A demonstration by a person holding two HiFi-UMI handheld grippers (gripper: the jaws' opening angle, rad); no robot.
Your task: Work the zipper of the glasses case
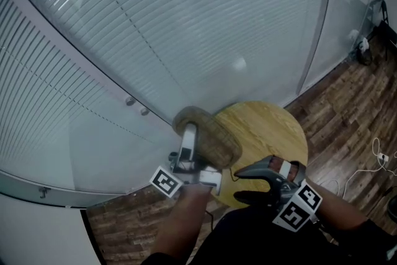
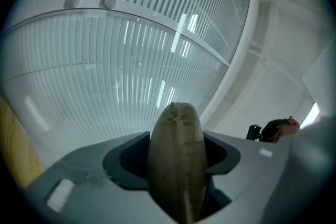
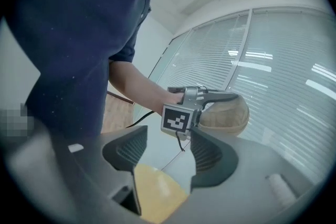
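Observation:
The glasses case point(image 1: 214, 133), a tan fabric oval, is held up in the air above the left edge of the round wooden table point(image 1: 273, 127). My left gripper point(image 1: 189, 143) is shut on it, and in the left gripper view the case point(image 2: 176, 128) stands on edge, filling the space between the jaws. My right gripper point(image 1: 243, 186) is open, just right of the case and lower, with nothing between its fingers. In the right gripper view the case point(image 3: 228, 115) and the left gripper point(image 3: 197, 97) lie ahead of the open jaws. The zipper cannot be made out.
A wall of glass with white slatted blinds point(image 1: 155, 28) rises close behind the table. Wooden floor point(image 1: 347, 108) surrounds it, with white cables point(image 1: 377, 158) at the right. The person's forearm point(image 3: 136, 86) and dark shirt point(image 3: 79, 34) fill the left of the right gripper view.

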